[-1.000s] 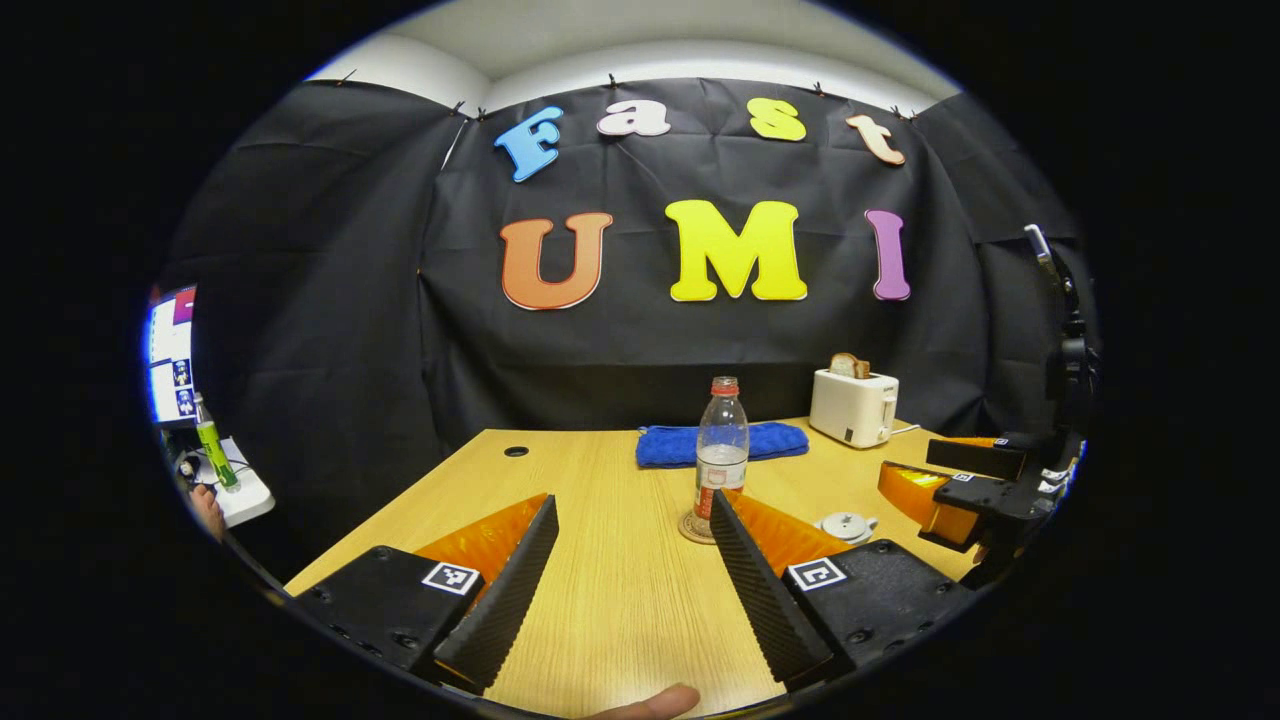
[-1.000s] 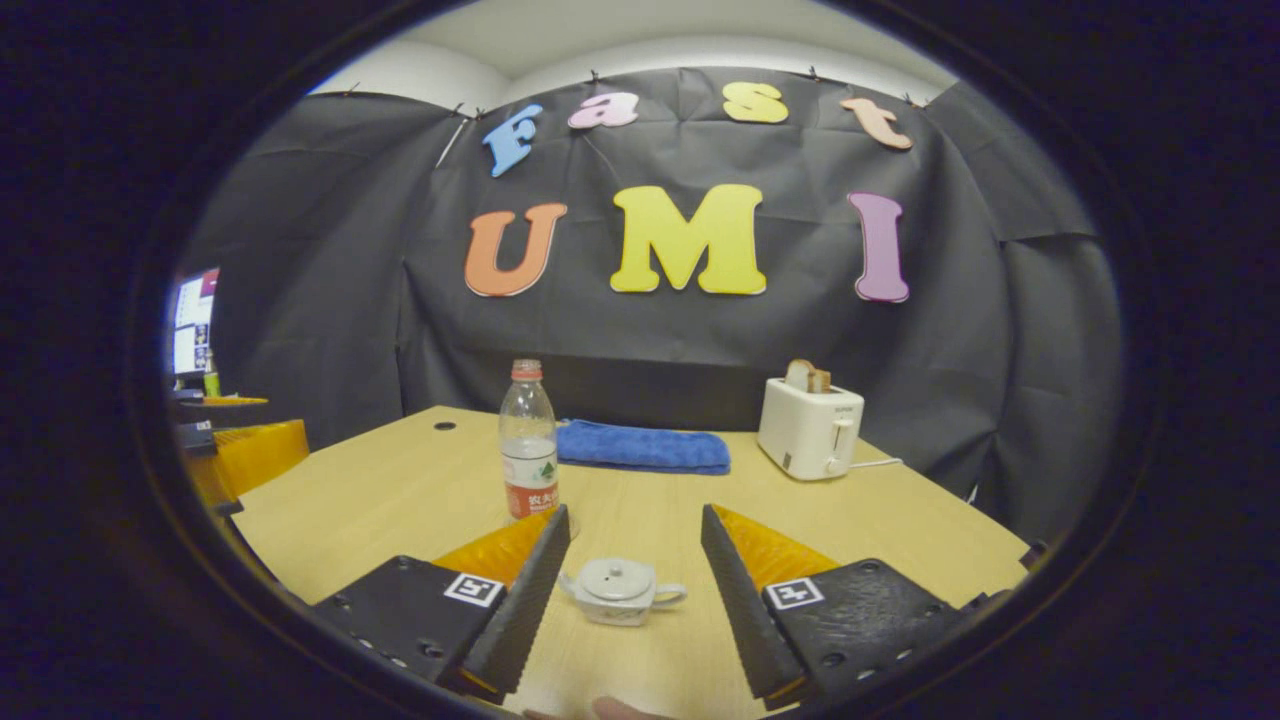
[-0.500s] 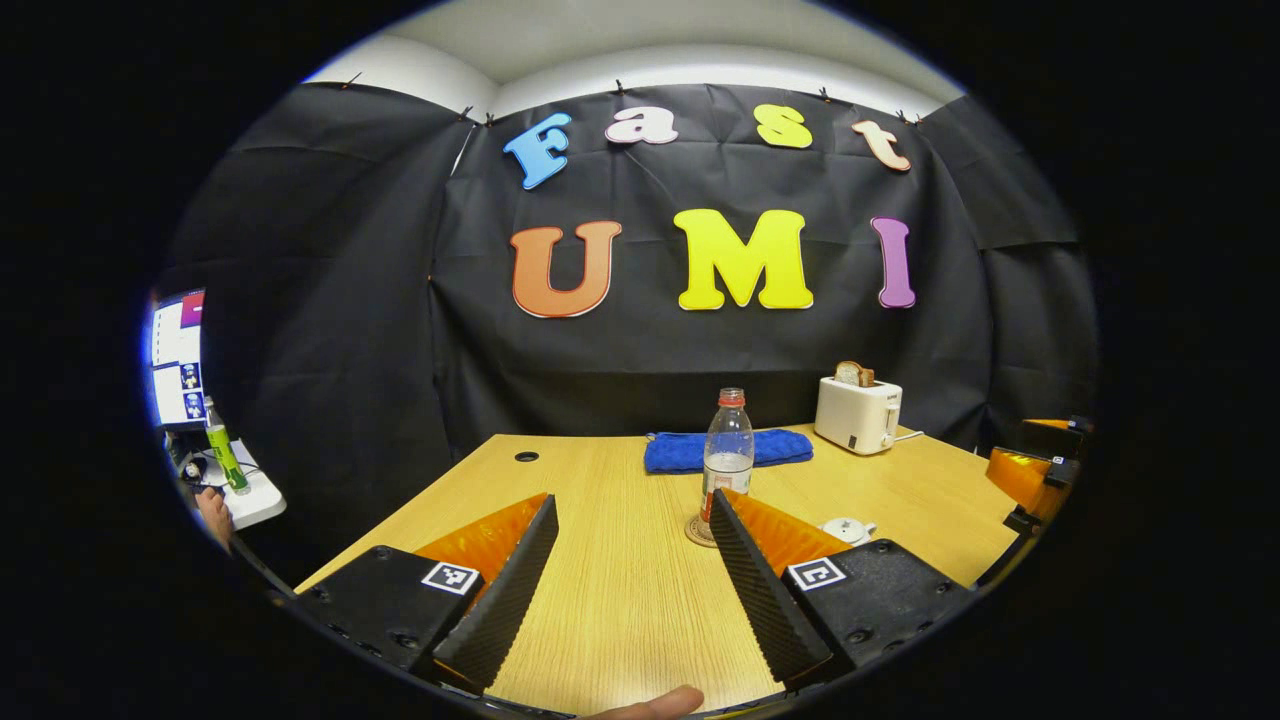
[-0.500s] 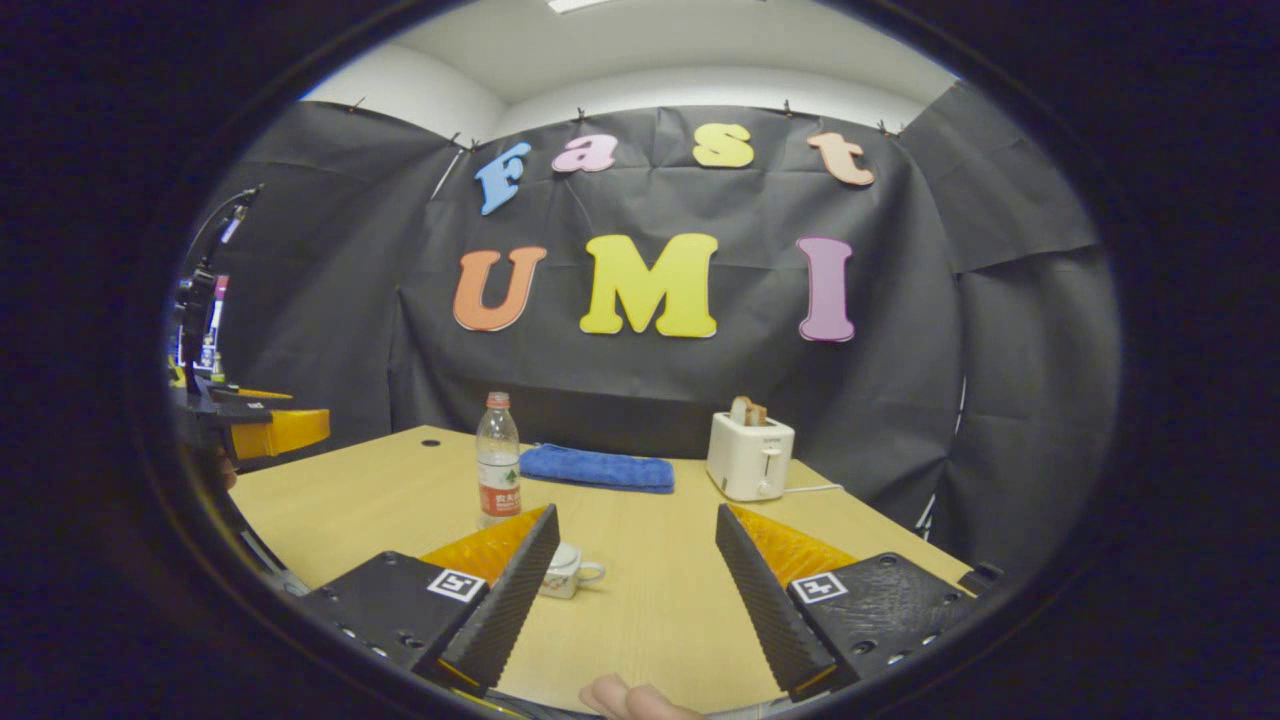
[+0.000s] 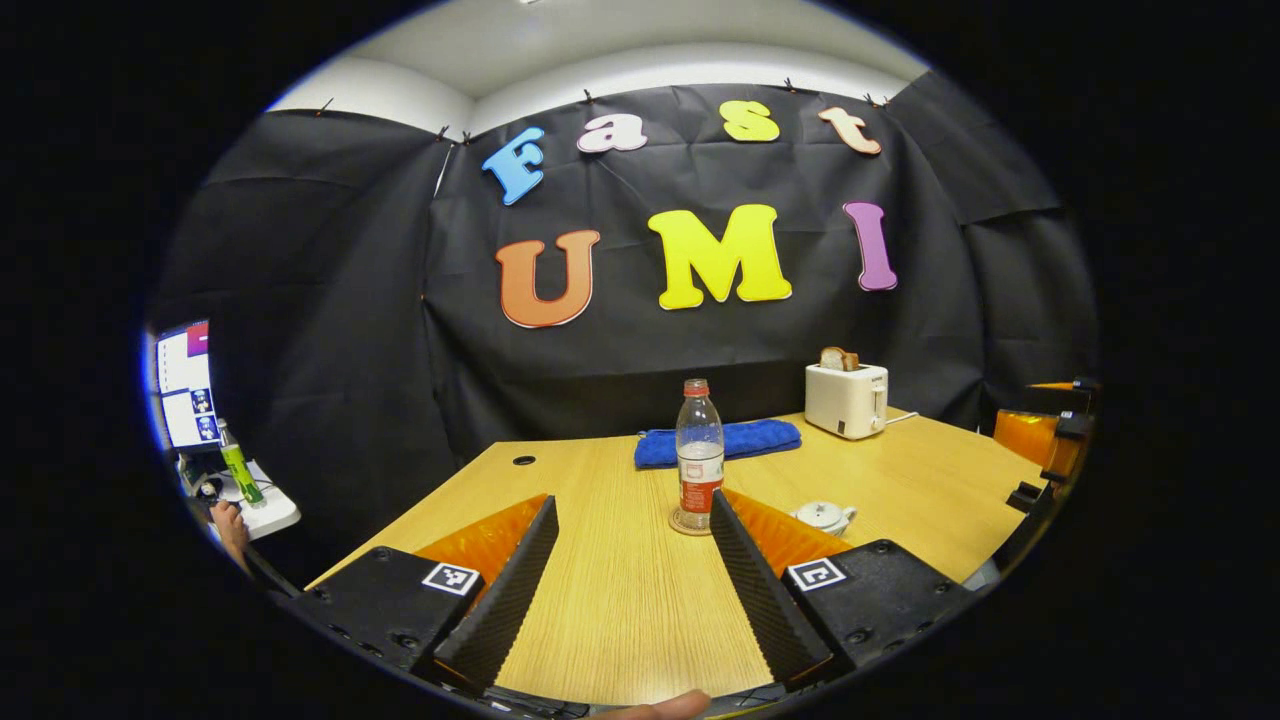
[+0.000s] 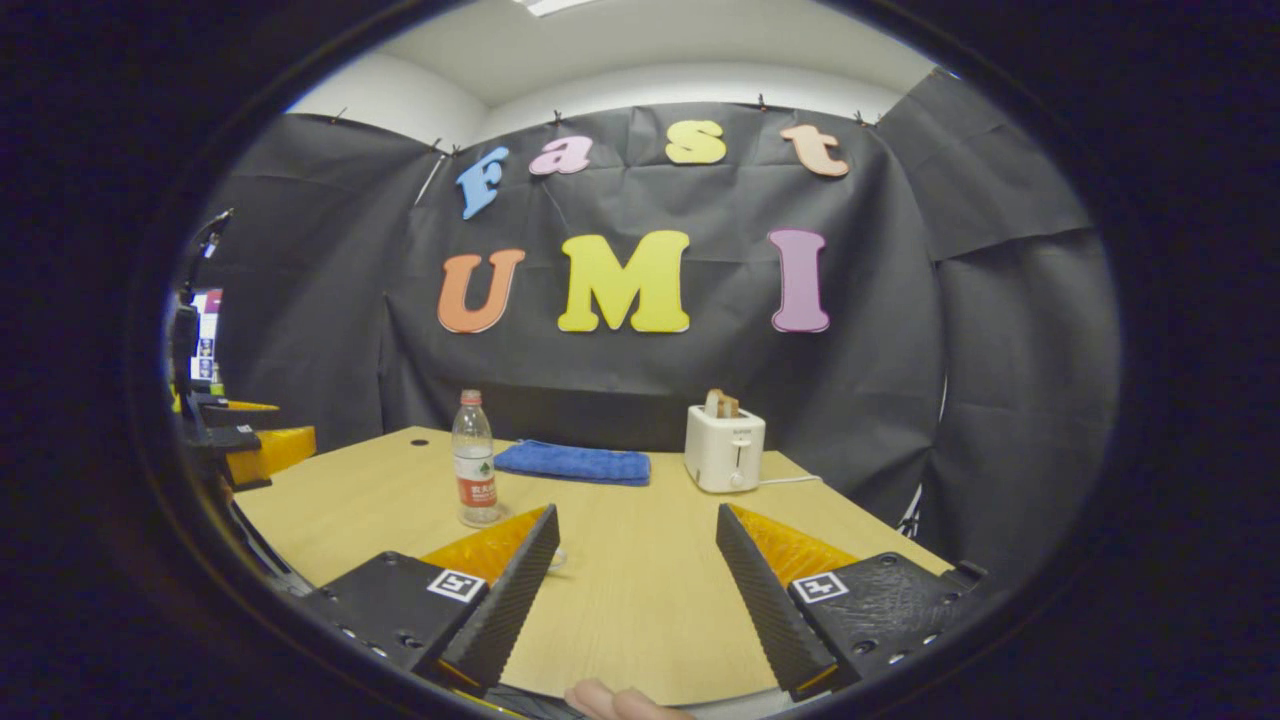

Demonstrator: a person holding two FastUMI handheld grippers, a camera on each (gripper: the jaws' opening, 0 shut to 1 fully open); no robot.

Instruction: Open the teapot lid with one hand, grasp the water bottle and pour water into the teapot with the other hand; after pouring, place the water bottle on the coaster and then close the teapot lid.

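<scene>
1. On the wooden table (image 5: pixel 620 600), the water bottle (image 5: pixel 699 445) stands upright on its round coaster (image 5: pixel 688 523), cap on, where a gripper can reach it from the near edge.
2. Just to its right sits the small white teapot (image 5: pixel 823 515) with its lid on, near enough for a short pour.
3. Both fingers of the left gripper (image 5: pixel 628 585) are spread wide with nothing between them, roughly facing the bottle; it looks readied for a grasp.
4. Equally parted and empty, the right gripper (image 6: pixel 632 595) hangs back above the near table edge.
5. Pushed against the far edge, the blue towel (image 6: pixel 572 463) and toaster (image 6: pixel 724 447) leave working room.
6. Judging by this, no step has begun.
</scene>
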